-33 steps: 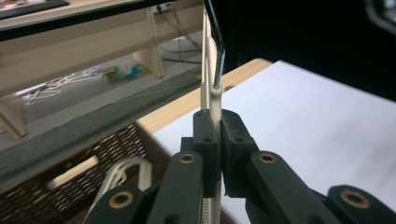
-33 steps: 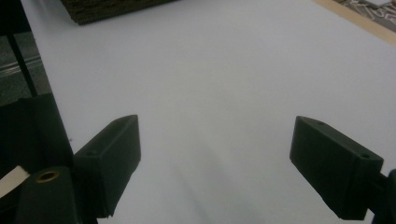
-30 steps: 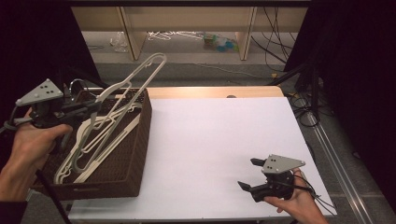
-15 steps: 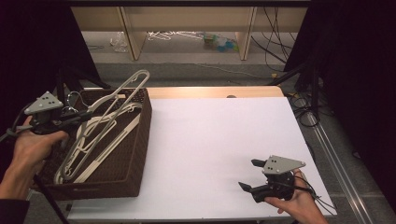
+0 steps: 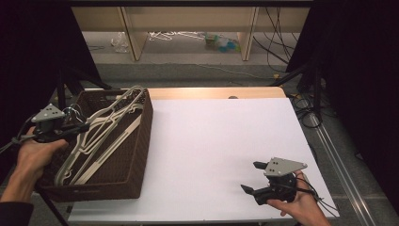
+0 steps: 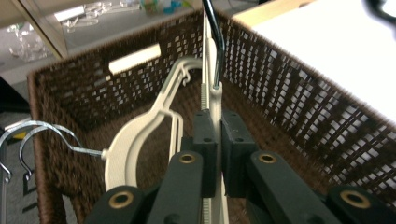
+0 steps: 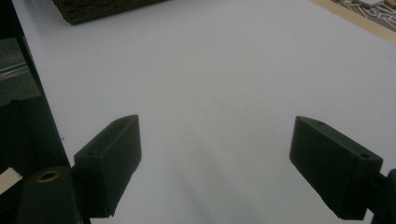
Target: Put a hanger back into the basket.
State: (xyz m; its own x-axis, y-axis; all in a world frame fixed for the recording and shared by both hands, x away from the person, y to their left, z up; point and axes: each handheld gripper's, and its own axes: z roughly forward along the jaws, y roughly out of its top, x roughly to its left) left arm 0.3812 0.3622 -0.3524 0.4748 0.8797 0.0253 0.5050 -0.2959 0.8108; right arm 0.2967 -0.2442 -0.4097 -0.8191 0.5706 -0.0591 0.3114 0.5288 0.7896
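**Left gripper clamped on a hanger in the basket**

There is one brown woven basket [image 5: 136,155] and two grippers. Inside the basket lie several cream plastic hangers with metal hooks; they overlap, so an exact count is not possible, but at least three can be seen in the high view.

The basket stands on the left part of a white table [image 5: 221,141], which has a wooden strip along its far edge. Behind the table is a grey floor with pale wooden shelf legs, some cables and small clutter on it. The sides of the room are dark.

The left gripper [image 6: 215,140] is at the left rim of the basket, above its inside. Its jaws are clenched on the thin cream neck of one hanger [image 6: 213,100]. In the left gripper view the neck passes straight up between the two pads, and its dark metal hook [image 6: 216,42] rises just above them. The other hangers lie lower in the basket, to the left of the jaws.

The right gripper [image 7: 215,163] rests low near the front right corner of the table, well apart from the basket. Its jaws stand wide, with nothing between them.
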